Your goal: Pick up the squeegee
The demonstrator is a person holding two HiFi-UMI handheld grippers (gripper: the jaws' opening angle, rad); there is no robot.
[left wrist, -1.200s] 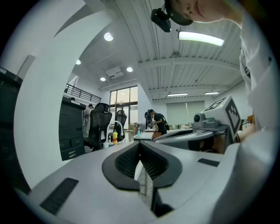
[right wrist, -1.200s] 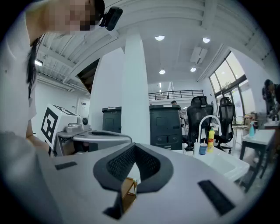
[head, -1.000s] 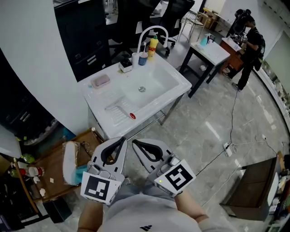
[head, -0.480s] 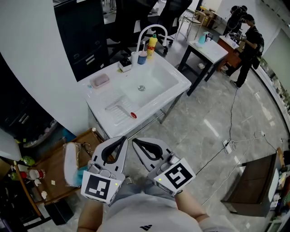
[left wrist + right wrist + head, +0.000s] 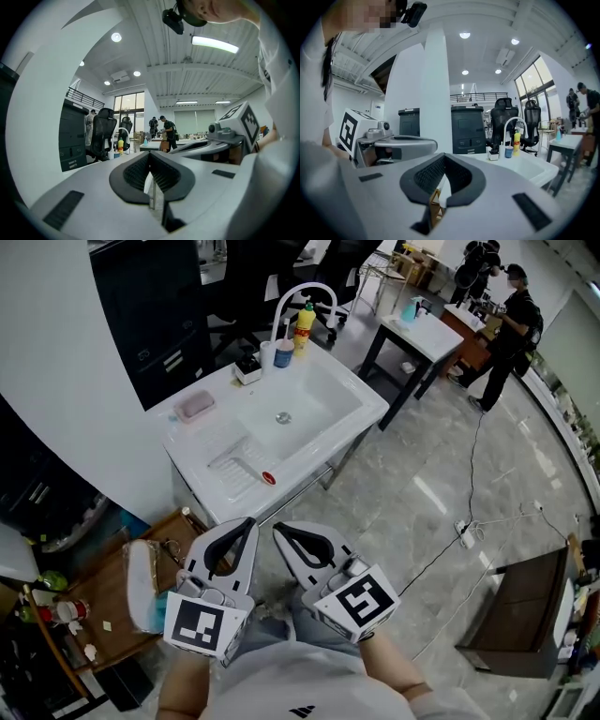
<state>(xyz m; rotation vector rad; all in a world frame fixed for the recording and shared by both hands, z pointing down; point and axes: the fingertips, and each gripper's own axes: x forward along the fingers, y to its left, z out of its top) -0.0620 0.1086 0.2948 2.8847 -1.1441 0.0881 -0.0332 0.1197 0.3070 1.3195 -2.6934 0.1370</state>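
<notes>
Low in the head view, my left gripper [image 5: 246, 523] and right gripper [image 5: 279, 532] are held side by side, above the grey floor and short of the white sink unit [image 5: 366, 413]. Both are shut with nothing between the pads, and the left gripper view [image 5: 149, 154] and right gripper view [image 5: 443, 158] show the same. A small red object [image 5: 269, 478] lies at the front edge of the sink's ribbed board; whether it is the squeegee I cannot tell. On the back rim, by the white faucet [image 5: 302, 292], stand a yellow bottle [image 5: 303, 322] and a blue cup [image 5: 283, 353].
A pink soap dish [image 5: 194, 405] sits on the sink's left corner. A low wooden stand [image 5: 103, 592] with clutter is at my left. A second white table [image 5: 427, 334] and a person [image 5: 511, 315] are at the back right. A cable [image 5: 469, 521] crosses the floor.
In the head view the sink unit has slid slightly up and to the left. Both grippers hold their place and stay shut.
</notes>
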